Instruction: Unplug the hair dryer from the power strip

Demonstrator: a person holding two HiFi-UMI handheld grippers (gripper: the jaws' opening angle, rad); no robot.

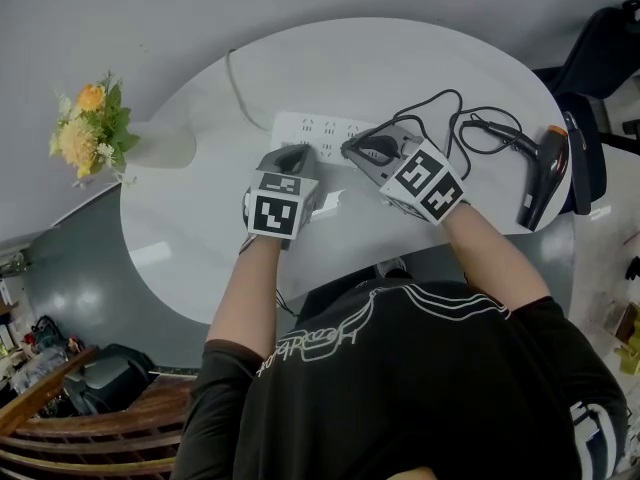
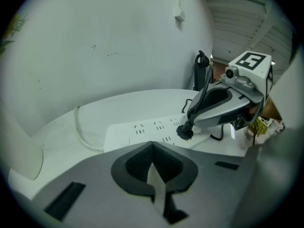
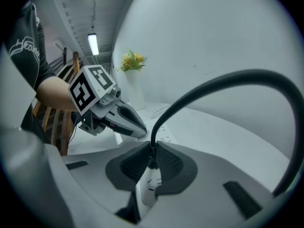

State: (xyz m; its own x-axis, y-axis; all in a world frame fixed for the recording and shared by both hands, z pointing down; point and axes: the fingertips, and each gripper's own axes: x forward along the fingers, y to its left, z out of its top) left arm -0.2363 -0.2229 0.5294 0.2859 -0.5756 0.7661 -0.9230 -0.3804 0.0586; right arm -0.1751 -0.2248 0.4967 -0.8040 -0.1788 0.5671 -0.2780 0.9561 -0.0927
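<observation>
Shirt (image 1: 400, 388): black.
Left gripper (image 1: 293, 154): jaws together, empty, over the strip (image 1: 312, 126).
Right gripper (image 1: 350, 150): jaws squeeze the plug (image 2: 184, 132), in the strip.
Dryer (image 1: 541, 173): lies far right.

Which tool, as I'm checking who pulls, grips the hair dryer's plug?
The right tool: its jaws clamp the black plug at the power strip. The left tool has its jaws together on nothing.
</observation>
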